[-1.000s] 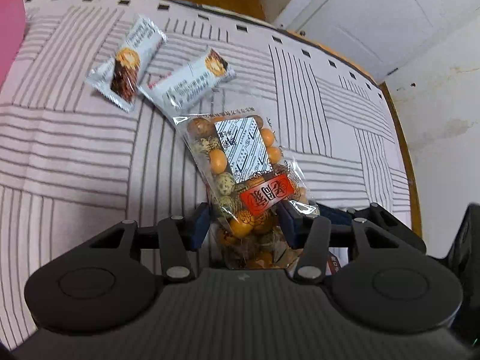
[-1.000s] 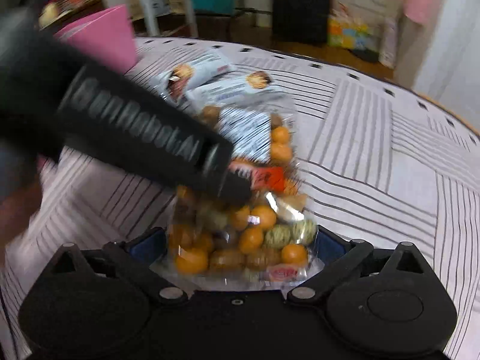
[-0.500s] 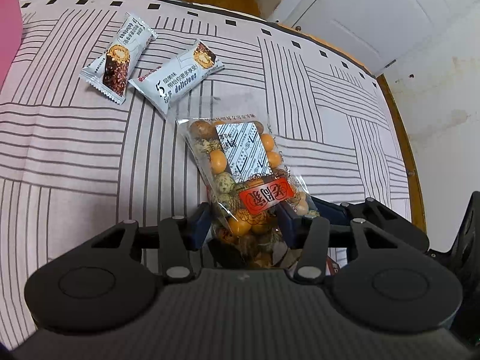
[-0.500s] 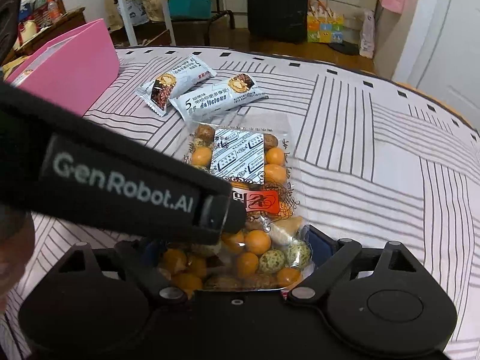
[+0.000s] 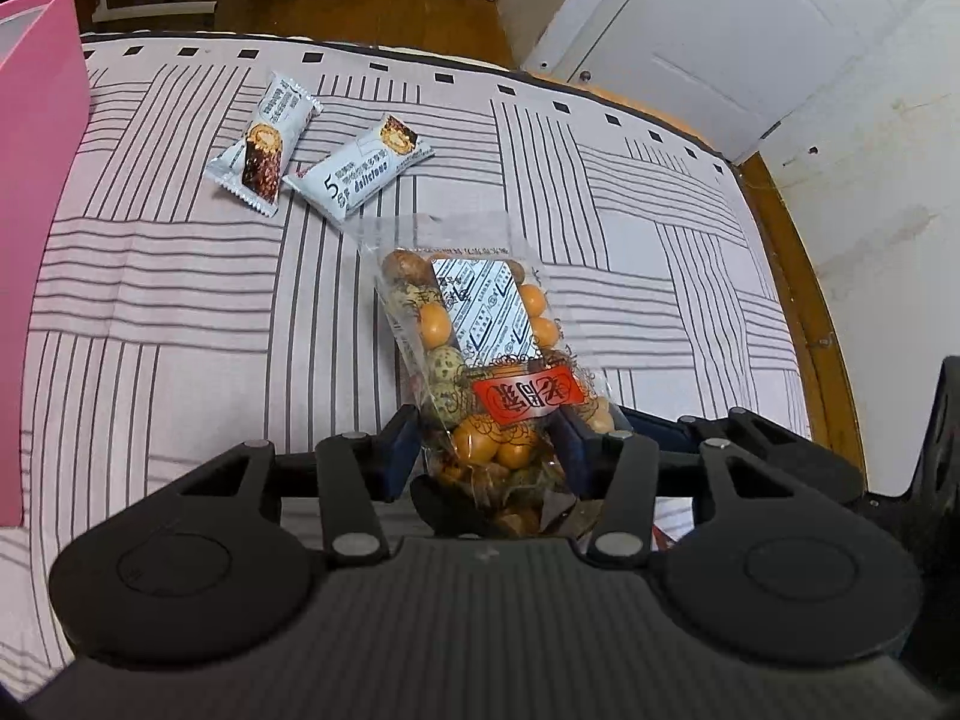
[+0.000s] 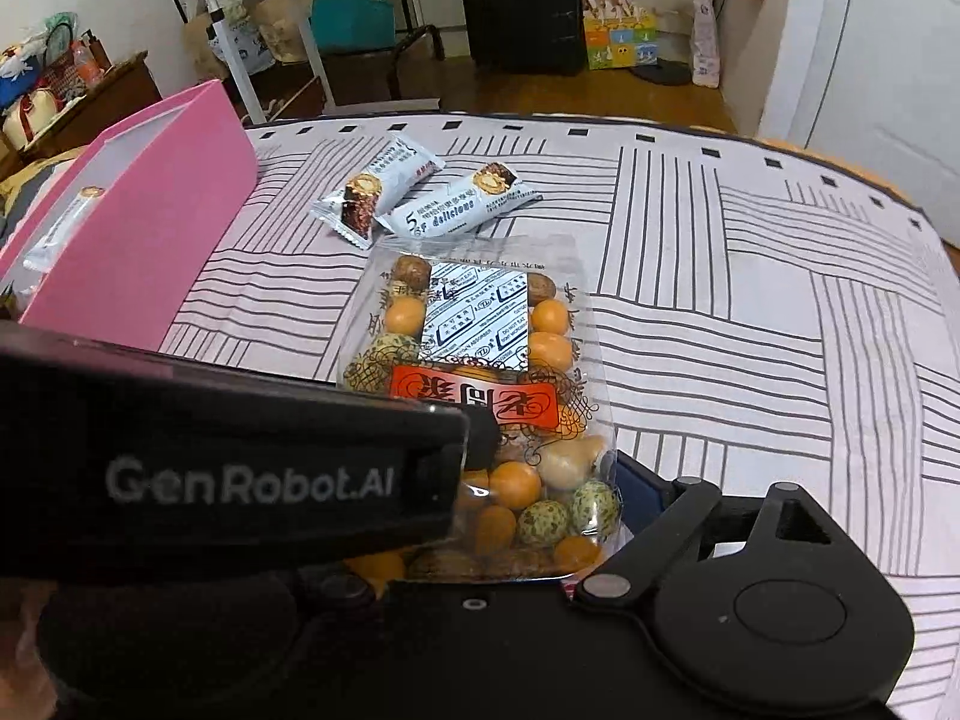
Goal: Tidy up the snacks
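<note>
A clear bag of mixed coated nuts with a red label is held up over the striped tablecloth. My left gripper is shut on the bag's lower part. My right gripper holds the same bag by its bottom edge; the left gripper's body covers its left finger. Two white wrapped snack bars lie on the cloth beyond the bag. They also show in the right wrist view.
A pink open box stands at the left of the table with a wrapped bar inside; it also shows in the left wrist view. The table's wooden edge curves at the right, by a white door.
Both grippers have lifted and drawn back with the bag, so the far edge of the table and the pink box have come into view. The snack bars have not moved.
</note>
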Action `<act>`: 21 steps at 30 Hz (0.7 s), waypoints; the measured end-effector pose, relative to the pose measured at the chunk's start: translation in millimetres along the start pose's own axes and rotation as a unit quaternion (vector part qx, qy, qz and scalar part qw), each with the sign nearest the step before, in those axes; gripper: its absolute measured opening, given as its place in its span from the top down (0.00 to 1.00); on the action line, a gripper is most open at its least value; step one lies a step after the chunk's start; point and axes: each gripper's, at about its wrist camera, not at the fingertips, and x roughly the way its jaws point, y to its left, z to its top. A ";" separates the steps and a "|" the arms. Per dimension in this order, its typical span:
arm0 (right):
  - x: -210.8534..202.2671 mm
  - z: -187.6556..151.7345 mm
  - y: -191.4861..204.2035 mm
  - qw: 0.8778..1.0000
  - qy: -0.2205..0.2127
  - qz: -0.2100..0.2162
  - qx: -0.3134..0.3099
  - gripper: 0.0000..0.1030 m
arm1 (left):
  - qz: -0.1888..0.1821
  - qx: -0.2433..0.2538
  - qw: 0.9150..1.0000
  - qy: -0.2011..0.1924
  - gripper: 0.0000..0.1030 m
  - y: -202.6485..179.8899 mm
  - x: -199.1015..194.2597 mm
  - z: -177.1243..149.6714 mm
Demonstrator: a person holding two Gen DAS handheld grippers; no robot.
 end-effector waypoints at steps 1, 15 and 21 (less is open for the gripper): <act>-3.7 -3.0 1.9 1.000 -0.004 -0.002 0.001 0.10 | 0.002 0.004 1.000 0.001 0.55 -2.2 -3.7 -1.9; -56.9 -30.2 27.7 1.000 -0.025 0.017 0.005 0.10 | 0.021 0.047 0.999 0.007 0.55 -21.9 -69.8 -40.1; -75.5 -41.9 57.7 1.000 -0.013 0.006 -0.015 0.10 | -0.004 0.038 0.999 0.012 0.54 -5.1 -95.6 -58.8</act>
